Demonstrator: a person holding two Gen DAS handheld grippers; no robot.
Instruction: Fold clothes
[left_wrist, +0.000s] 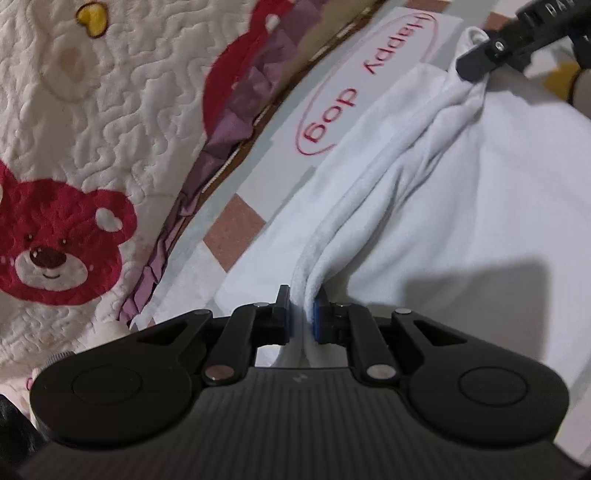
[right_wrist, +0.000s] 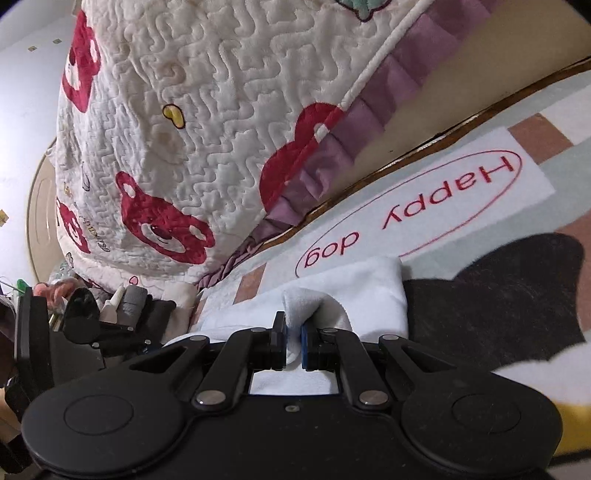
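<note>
- The left gripper (left_wrist: 301, 314) sits at the bottom centre of the left wrist view, its blue-padded jaws pinched onto a gathered edge of the white garment (left_wrist: 461, 206).
- From that pinch the garment's bunched fold runs as a long ridge up and to the right, ending at the right gripper (left_wrist: 476, 70) in the upper right corner, which clamps the other end.
- The garment's long axis thus lies diagonally, lower centre to upper right; its broad flat part fills the right half of that frame.
- In the right wrist view the right gripper (right_wrist: 293, 341) at bottom centre is closed on a white fold, the cloth spreading just above the jaws.
- The garment lies on a patterned mat (left_wrist: 236, 221) printed with "Happy dog" in a red oval, the lettering upside down in both views.
- A quilted bear-print cover (right_wrist: 207, 122) with a purple ruffle fills the upper left of both frames, beside the mat.
</note>
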